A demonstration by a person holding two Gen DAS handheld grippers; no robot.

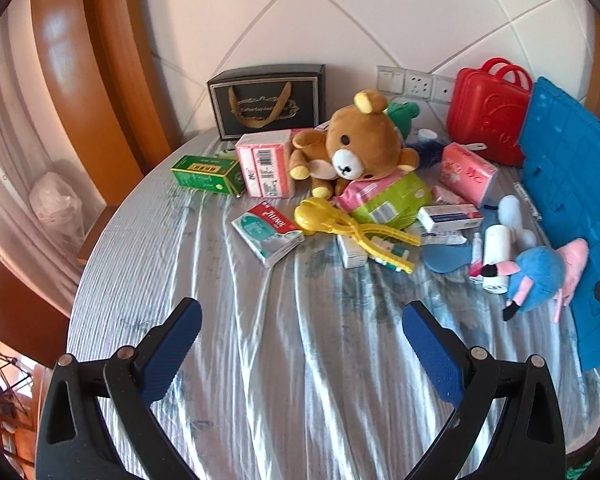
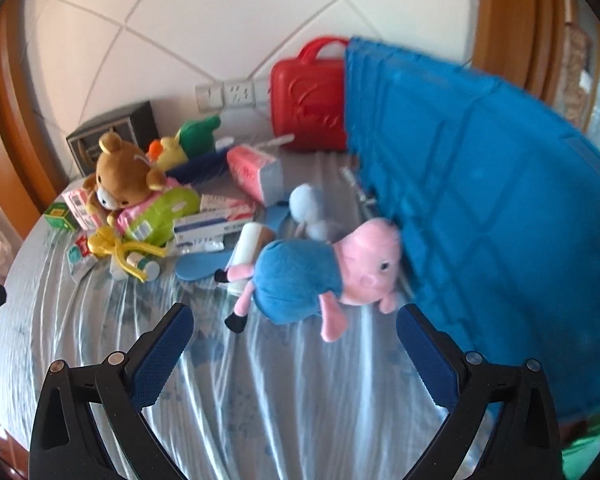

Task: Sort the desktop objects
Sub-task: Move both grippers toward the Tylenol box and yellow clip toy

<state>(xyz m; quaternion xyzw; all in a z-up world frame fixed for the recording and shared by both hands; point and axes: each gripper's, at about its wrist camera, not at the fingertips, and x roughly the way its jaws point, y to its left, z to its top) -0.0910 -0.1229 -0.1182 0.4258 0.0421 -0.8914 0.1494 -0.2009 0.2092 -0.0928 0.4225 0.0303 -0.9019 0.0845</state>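
Observation:
A pile of objects lies on a round table with a grey-blue cloth [image 1: 260, 360]. A brown bear plush [image 1: 356, 144] sits on a green and pink pack [image 1: 384, 198]. A yellow plastic clamp toy [image 1: 340, 226] lies in front. A pink pig plush in blue [image 2: 320, 268] lies by a big blue crate [image 2: 480, 200]; it also shows in the left wrist view [image 1: 540, 276]. My left gripper [image 1: 300, 332] is open and empty above bare cloth. My right gripper [image 2: 294, 334] is open and empty, just short of the pig.
A black gift box [image 1: 268, 100], a green box [image 1: 206, 174], pink boxes [image 1: 266, 162], a pink tissue pack [image 1: 466, 172], medicine boxes [image 1: 448, 216], a white bottle [image 1: 496, 256] and a red case [image 1: 488, 112] surround the pile. A wall with sockets [image 1: 416, 82] stands behind.

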